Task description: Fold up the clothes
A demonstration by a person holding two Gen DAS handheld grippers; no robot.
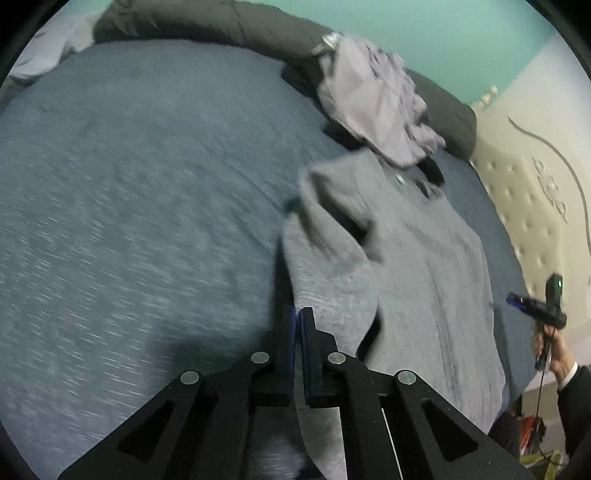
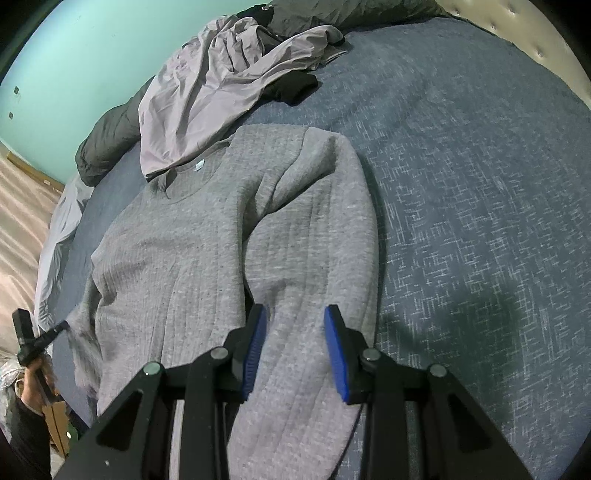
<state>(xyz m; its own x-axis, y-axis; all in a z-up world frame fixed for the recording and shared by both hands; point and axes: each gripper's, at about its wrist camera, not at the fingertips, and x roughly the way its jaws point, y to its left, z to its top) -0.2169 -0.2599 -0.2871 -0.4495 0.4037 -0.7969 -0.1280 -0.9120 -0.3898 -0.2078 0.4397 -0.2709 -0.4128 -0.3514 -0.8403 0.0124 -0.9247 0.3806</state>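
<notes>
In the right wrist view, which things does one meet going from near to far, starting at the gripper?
Right gripper → grey sweater → crumpled lilac garment → dark duvet at the far edge of the bed.

No lettering, number, brand or sign can be read in either view. The one label-like item is a small pale-blue neck tag sewn inside the collar of the grey ribbed knit sweater, at about eleven o'clock from the middle of the right wrist view; its face is too small to show any print. In the left wrist view the same tag is a blurred teal speck at about one o'clock. A small green indicator light glows on a black handheld device at three o'clock there, with no characters on it.
</notes>
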